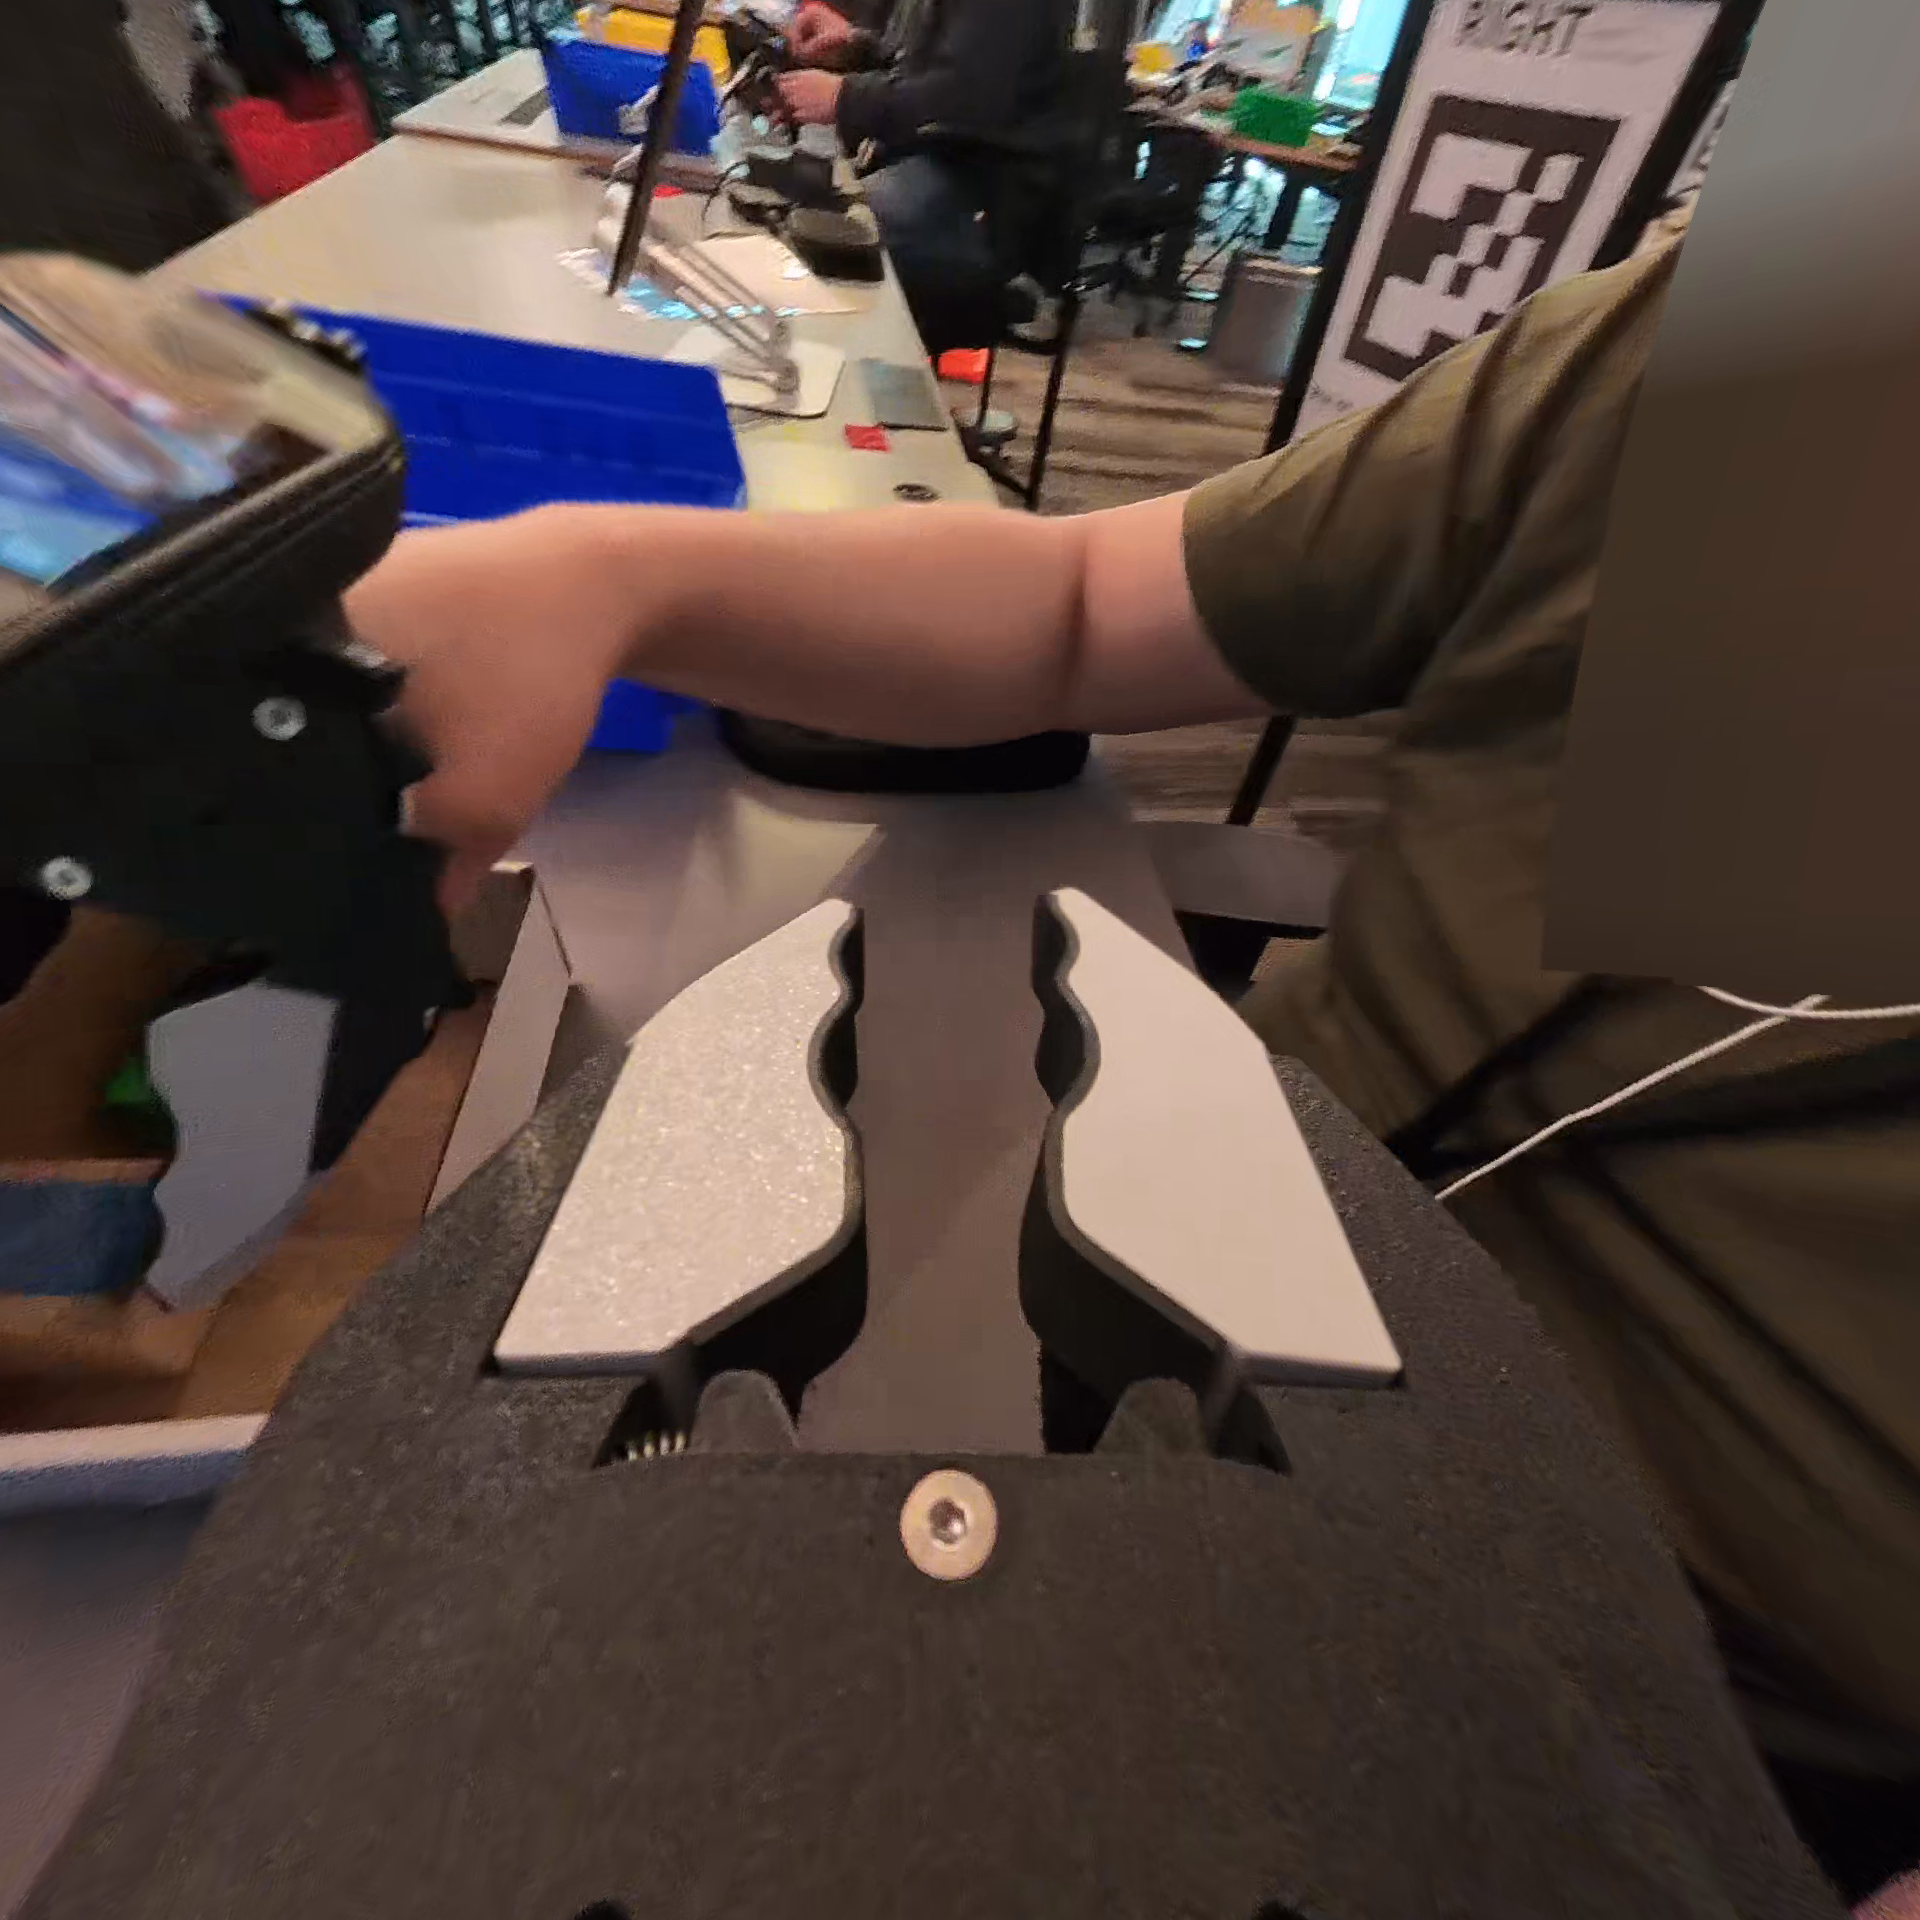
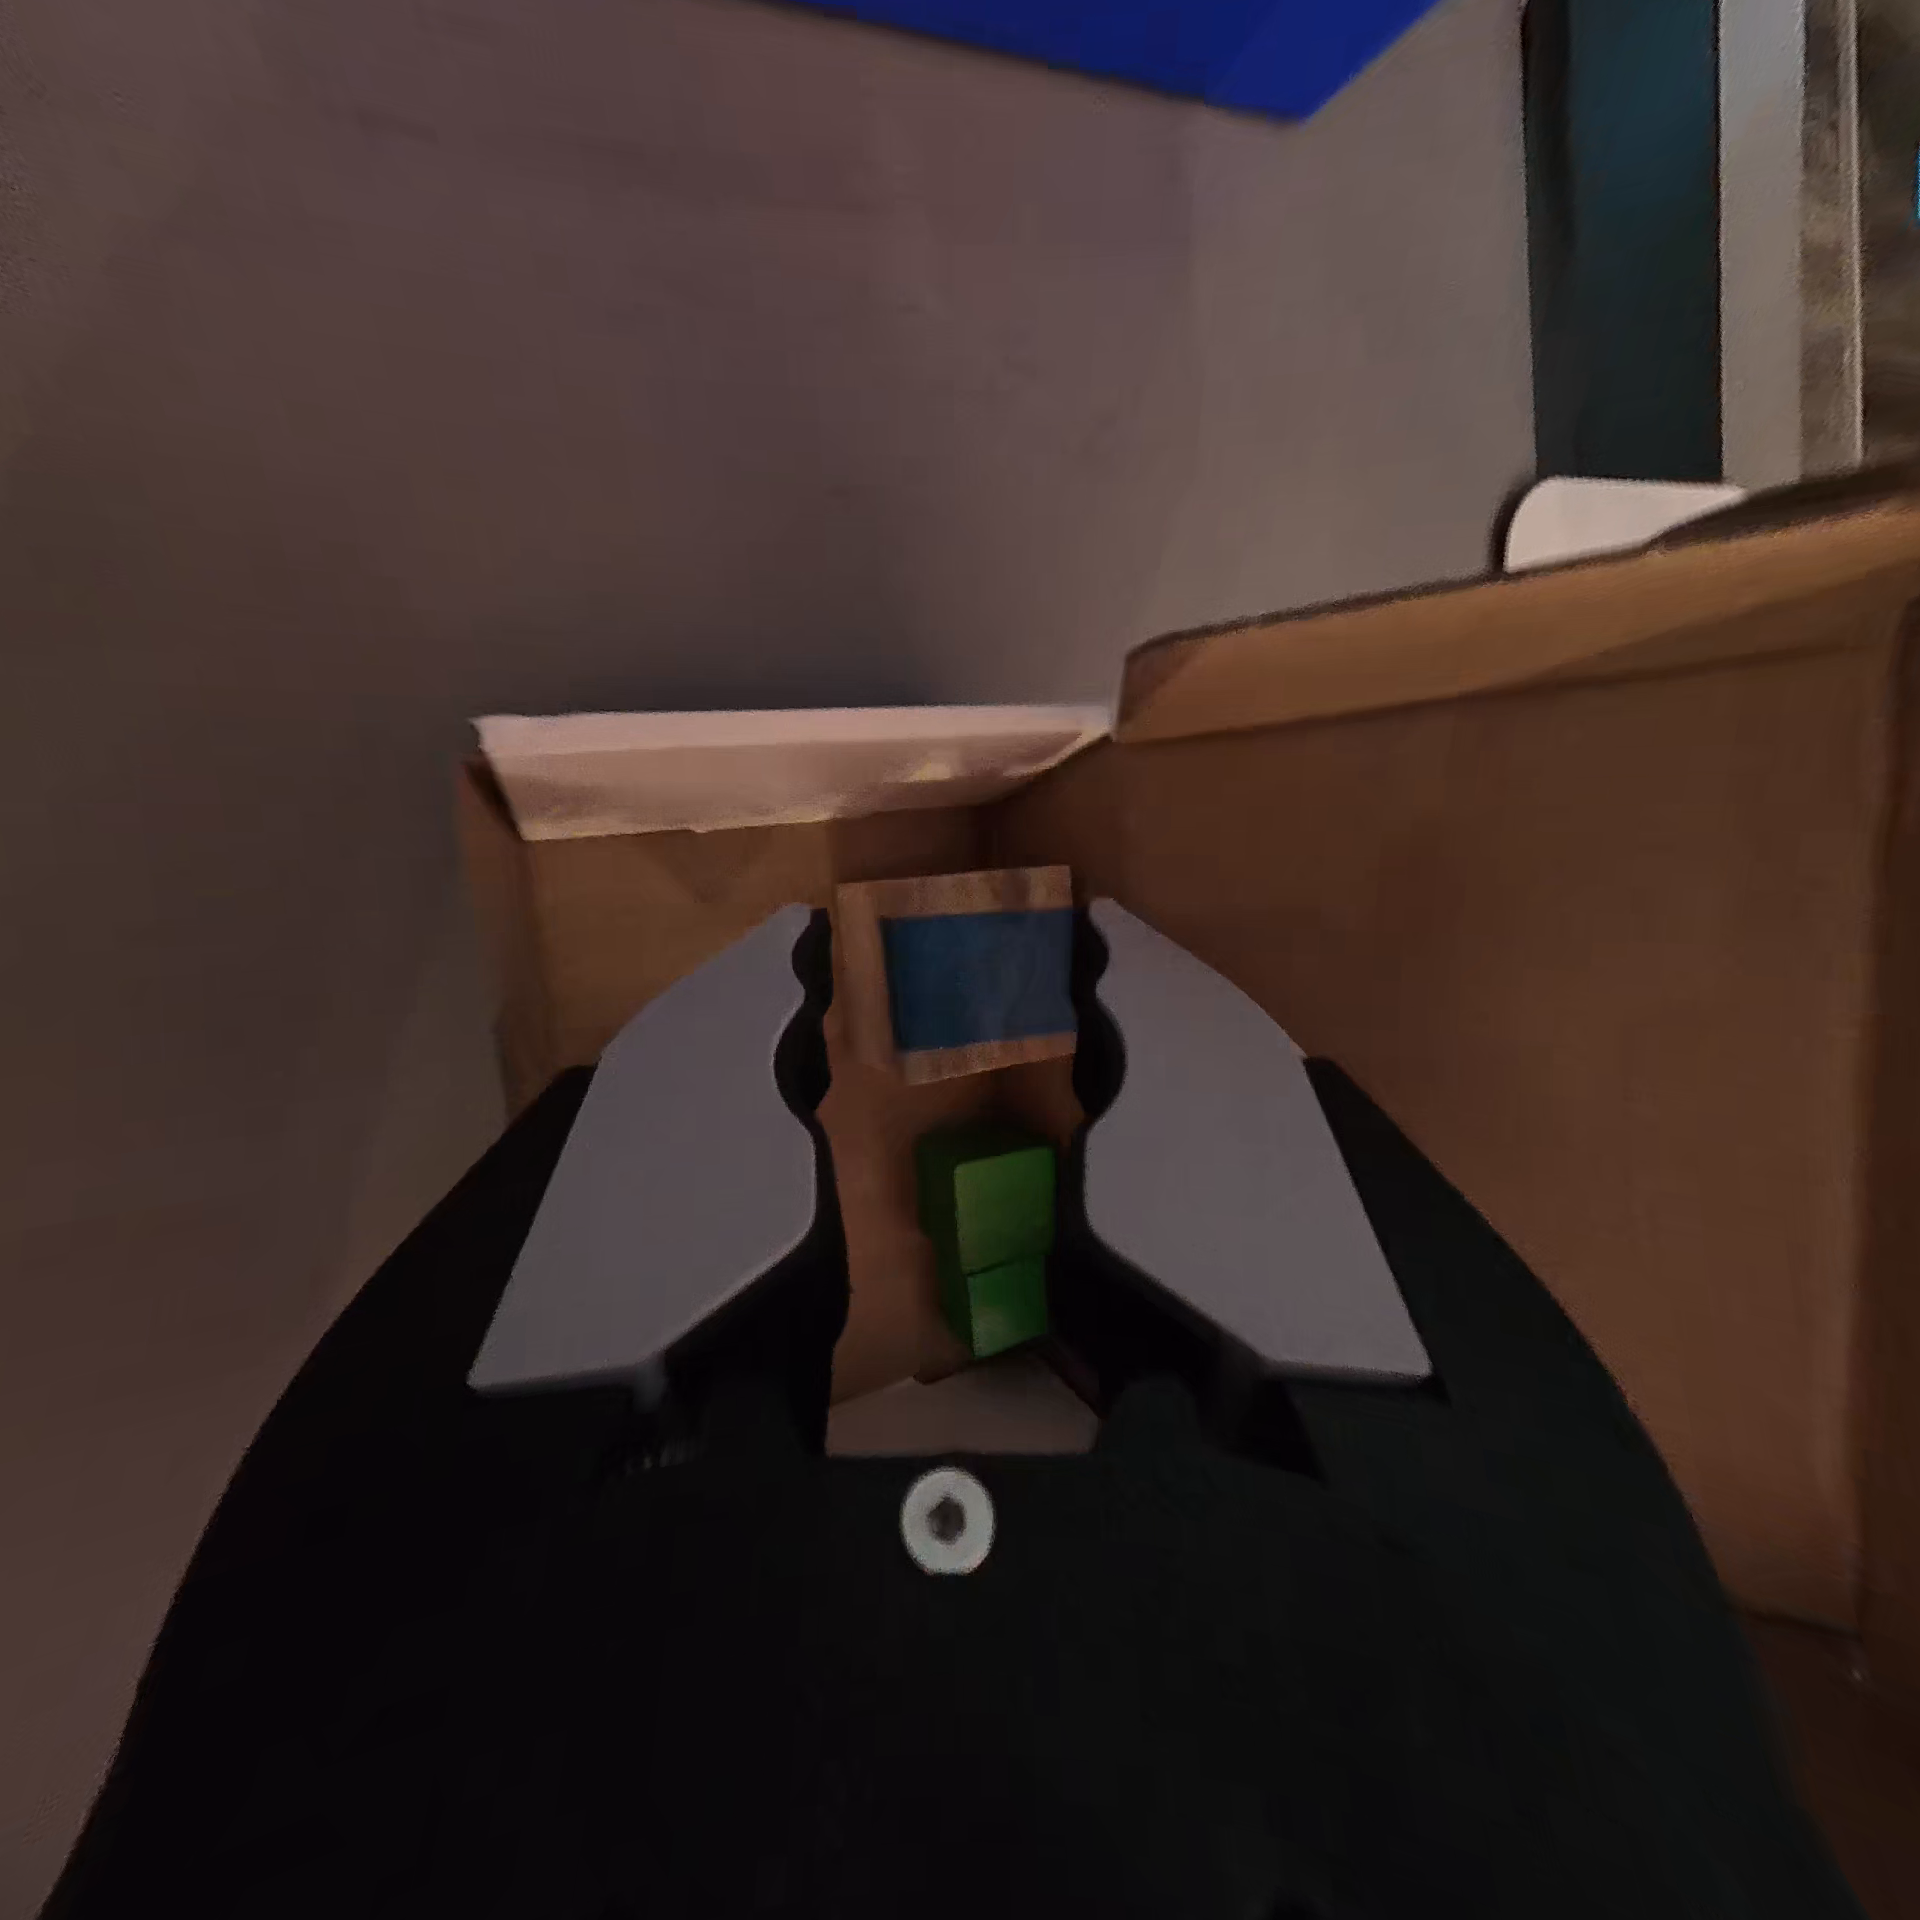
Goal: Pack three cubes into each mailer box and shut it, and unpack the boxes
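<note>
Right gripper (image 2: pixel 951 997): reaching down into the open mailer box (image 2: pixel 665 935), fingers parted around a blue-faced wooden cube (image 2: pixel 971 971). One finger seems to touch the cube's side while a sliver of gap shows at the other, so whether it's truly pinched I can't say.
Blue cube: sits tilted at the far end of the box, between the fingertips; looks like it's either being set in or about to be lifted out.
Green cubes (image 2: pixel 995 1242): two of them, lined up on the box floor nearer the camera, touching each other. That makes three cubes with the blue one.
Box flaps: the lid (image 2: pixel 1507 831) stands up along the right side, out of the way so the gripper can get in.
Left gripper (image 1: pixel 948 987): hanging back above the grey table (image 1: pixel 686 862), fingers spread with nothing between them, probably waiting to handle the lid.
Blue bin (image 1: pixel 561 426): on the table beyond the person's forearm (image 1: pixel 831 623).
</note>
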A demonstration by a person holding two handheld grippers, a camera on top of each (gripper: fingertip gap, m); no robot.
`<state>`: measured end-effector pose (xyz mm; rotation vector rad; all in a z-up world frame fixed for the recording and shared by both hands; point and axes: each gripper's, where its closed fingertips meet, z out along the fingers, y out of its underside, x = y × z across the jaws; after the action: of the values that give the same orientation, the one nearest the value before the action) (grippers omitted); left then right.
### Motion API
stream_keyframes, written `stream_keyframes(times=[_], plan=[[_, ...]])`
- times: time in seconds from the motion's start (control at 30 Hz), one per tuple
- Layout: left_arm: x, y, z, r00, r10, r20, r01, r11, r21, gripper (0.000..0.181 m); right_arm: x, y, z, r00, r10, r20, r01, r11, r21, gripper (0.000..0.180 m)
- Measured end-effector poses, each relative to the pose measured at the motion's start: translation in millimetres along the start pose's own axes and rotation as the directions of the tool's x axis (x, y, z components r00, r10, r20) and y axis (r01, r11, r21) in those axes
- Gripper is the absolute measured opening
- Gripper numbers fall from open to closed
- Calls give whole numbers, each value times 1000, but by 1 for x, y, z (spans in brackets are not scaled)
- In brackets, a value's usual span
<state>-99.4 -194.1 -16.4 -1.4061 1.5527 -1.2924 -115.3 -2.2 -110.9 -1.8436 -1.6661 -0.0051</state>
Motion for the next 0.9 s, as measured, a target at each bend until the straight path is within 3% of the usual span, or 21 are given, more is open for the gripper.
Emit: stream_keyframes(times=[0.27,0.43,0.6,0.73,0.9], plan=[[-5,-7,-12,999,4,40,-5,999,45,33,-2,18,6,1000,14,22,-12,998,-66,46],[-4,-2,-8,999,10,34,-10,1000,13,35,-19,14,-9,988,36,148,-30,999,-43,34],[-6,8,0,999,7,41,-5,999,-47,37,-16,17,-2,986,38,160,-30,998,-49,50],[-26,30,5,990,-18,140,40,987,-154,39,-16,27,10,990,-17,142,31,995,-96,53],[-70,59,-4,928,13,373,103,952,-288,40,-12,20,15,991,16,130,-10,999,-47,50]])
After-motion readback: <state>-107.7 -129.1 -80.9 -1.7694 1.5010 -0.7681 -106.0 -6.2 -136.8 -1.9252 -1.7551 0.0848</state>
